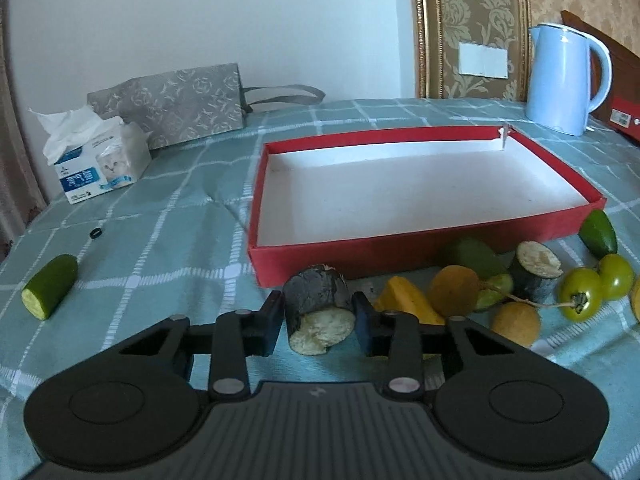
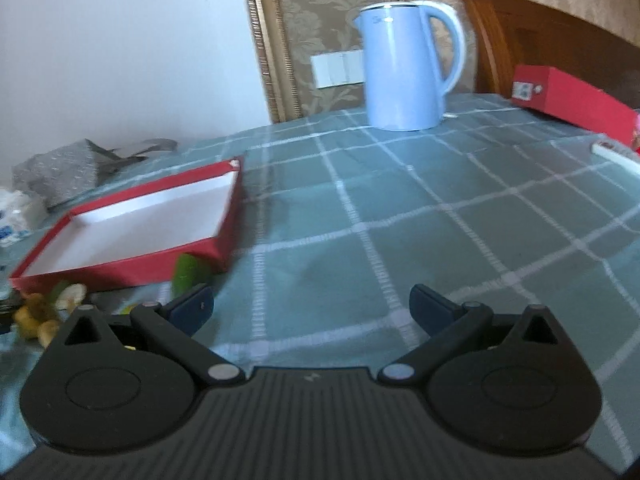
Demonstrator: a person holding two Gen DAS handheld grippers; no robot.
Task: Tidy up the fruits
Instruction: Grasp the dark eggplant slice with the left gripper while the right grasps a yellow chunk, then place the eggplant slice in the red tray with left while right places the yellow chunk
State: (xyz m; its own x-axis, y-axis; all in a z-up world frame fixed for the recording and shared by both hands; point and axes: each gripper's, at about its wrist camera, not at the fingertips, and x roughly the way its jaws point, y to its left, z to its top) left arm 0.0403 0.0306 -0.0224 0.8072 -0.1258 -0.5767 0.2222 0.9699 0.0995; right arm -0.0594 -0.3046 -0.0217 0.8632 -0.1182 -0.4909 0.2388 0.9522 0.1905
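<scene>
My left gripper (image 1: pixel 318 306) is shut on a dark-skinned cut piece (image 1: pixel 316 300) with a pale cut face; both pads press its sides, just in front of the red tray (image 1: pixel 400 250), whose white inside holds nothing. To the right lie yellow pieces (image 1: pixel 408 300), a second dark piece (image 1: pixel 536 268), green tomatoes (image 1: pixel 580 292) and a green piece (image 1: pixel 598 232). A cucumber half (image 1: pixel 50 286) lies far left. My right gripper (image 2: pixel 312 300) stands open over bare tablecloth, right of the tray (image 2: pixel 120 268), with a green piece (image 2: pixel 186 276) by its left finger.
A tissue box (image 1: pixel 96 160) and a grey bag (image 1: pixel 172 108) stand at the back left. A blue kettle (image 2: pixel 404 68) and a red box (image 2: pixel 572 100) stand at the back right. A small black ring (image 1: pixel 95 233) lies on the checked tablecloth.
</scene>
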